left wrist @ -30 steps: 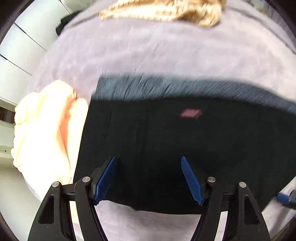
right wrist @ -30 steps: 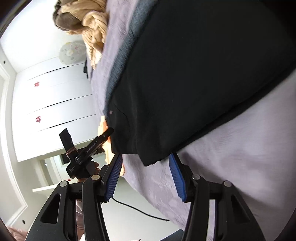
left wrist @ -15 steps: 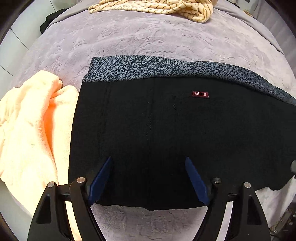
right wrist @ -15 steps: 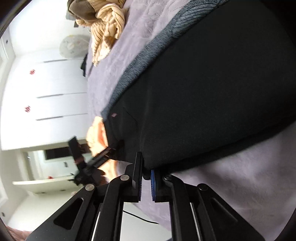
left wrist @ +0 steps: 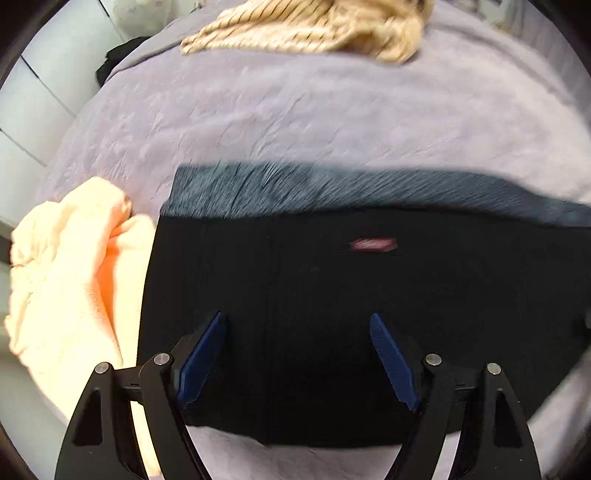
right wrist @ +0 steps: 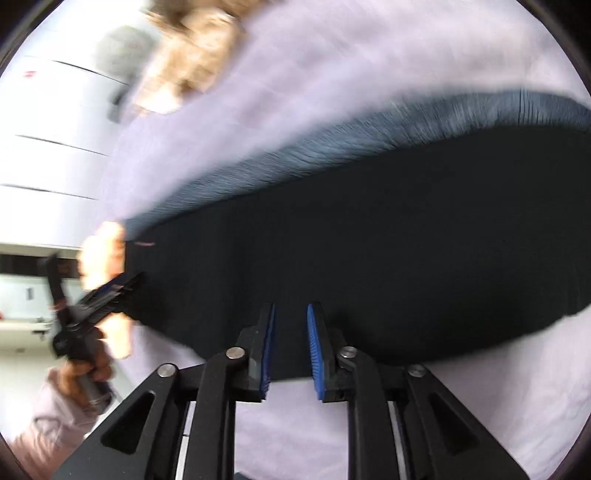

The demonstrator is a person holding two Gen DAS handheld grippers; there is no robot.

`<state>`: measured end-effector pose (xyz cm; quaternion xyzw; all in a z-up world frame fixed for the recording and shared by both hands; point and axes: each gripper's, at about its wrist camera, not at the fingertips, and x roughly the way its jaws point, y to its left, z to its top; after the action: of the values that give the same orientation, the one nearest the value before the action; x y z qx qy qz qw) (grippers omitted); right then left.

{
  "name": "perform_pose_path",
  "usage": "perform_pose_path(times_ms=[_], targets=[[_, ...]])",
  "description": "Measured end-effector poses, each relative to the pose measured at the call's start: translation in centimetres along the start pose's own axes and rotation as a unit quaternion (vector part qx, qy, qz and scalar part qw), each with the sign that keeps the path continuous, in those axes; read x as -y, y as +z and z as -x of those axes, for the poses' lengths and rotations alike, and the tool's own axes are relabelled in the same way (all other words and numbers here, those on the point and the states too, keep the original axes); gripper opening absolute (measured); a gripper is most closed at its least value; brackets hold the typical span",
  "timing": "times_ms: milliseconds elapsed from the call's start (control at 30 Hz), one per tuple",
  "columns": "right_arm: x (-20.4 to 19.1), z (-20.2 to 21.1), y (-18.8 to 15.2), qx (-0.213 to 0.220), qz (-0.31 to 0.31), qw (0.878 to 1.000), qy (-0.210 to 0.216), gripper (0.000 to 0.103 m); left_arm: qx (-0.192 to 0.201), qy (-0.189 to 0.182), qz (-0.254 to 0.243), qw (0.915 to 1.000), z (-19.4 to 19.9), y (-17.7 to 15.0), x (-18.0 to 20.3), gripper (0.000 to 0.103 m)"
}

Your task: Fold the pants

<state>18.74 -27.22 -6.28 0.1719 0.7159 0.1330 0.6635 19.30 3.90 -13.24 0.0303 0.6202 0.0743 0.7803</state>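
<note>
The black pants [left wrist: 332, 314] lie folded flat on the lilac bedspread [left wrist: 295, 118], with a grey patterned waistband [left wrist: 295, 188] along the far edge and a small red label [left wrist: 373, 244]. My left gripper [left wrist: 297, 319] is open above the near part of the pants, holding nothing. In the right wrist view the pants [right wrist: 369, 240] stretch across the frame. My right gripper [right wrist: 290, 310] is partly open over their near edge, with a narrow gap between the pads and nothing gripped. The left gripper [right wrist: 122, 286] shows at the pants' left end.
A peach-coloured garment [left wrist: 66, 280] lies bunched at the left of the pants. A tan striped knit [left wrist: 306, 29] lies at the far side of the bed. White wardrobe doors [right wrist: 48, 147] stand beyond the bed's left edge.
My right gripper was shut at the pants' edge half a second ago; it has now opened slightly and swung round over the pants. My left gripper stays open and has shifted a little.
</note>
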Motion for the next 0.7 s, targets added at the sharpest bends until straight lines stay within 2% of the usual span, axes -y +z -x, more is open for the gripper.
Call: perform_pose_path(times_ms=[33,100,167,200,267,300,333,367,400,467,533,600,633,700], targets=[[0.3,-0.4,0.0,-0.012,-0.005,1.0,0.009,0.02,0.002,-0.008,0.012,0.9999,-0.6,-0.4,-0.8,0.094],[-1.0,1.0,0.5,-0.018,0.021,1.0,0.009,0.02,0.003,-0.021,0.035,0.9992,-0.3,-1.4,-2.6,0.094],[-3.8,3.2,2.2,-0.005,0.066,0.997,0.033,0.023,0.002,-0.026,0.06,0.9979,-0.1,-2.7,-4.7,0.094],[-6.0,4.1,3.6,0.001,0.085,0.995,0.052,0.023,-0.001,-0.024,0.073,0.9971,-0.7,-3.5,-6.1,0.094],[-12.1,4.8,6.8,0.013,0.144,0.986,0.087,0.023,0.001,-0.042,0.104,0.9936,-0.9,-4.8,-7.7,0.094],[-16.6,4.7,8.7,0.016,0.196,0.976,0.096,0.026,0.005,-0.045,0.114,0.9924,-0.8,-5.2,-8.3,0.094],[-20.4,4.0,10.0,0.015,0.238,0.967,0.094,0.041,0.01,-0.046,0.117,0.992,-0.6,-5.4,-8.5,0.094],[-23.9,2.8,11.3,0.012,0.282,0.955,0.087,0.062,0.013,-0.046,0.116,0.9921,-0.5,-5.6,-8.6,0.094],[-27.8,1.2,12.2,0.009,0.336,0.939,0.073,0.068,0.016,-0.046,0.115,0.9921,-0.4,-5.8,-8.6,0.094],[-32.9,-2.9,12.9,-0.015,0.401,0.915,0.044,0.068,0.023,-0.05,0.117,0.9916,-0.2,-6.4,-8.4,0.094],[-35.8,-7.0,13.2,-0.046,0.429,0.902,0.017,0.067,0.029,-0.057,0.119,0.9908,0.0,-7.1,-8.2,0.094],[-36.4,-9.7,12.3,-0.059,0.455,0.889,0.0,0.064,0.034,-0.066,0.124,0.9895,0.2,-7.6,-9.7,0.094],[-36.4,-10.6,11.7,-0.066,0.461,0.885,-0.008,0.062,0.038,-0.071,0.127,0.9886,0.2,-7.8,-9.9,0.094],[-36.6,-12.6,11.2,-0.086,0.462,0.883,-0.016,0.053,0.044,-0.08,0.13,0.9873,0.2,-8.8,-10.8,0.094]])
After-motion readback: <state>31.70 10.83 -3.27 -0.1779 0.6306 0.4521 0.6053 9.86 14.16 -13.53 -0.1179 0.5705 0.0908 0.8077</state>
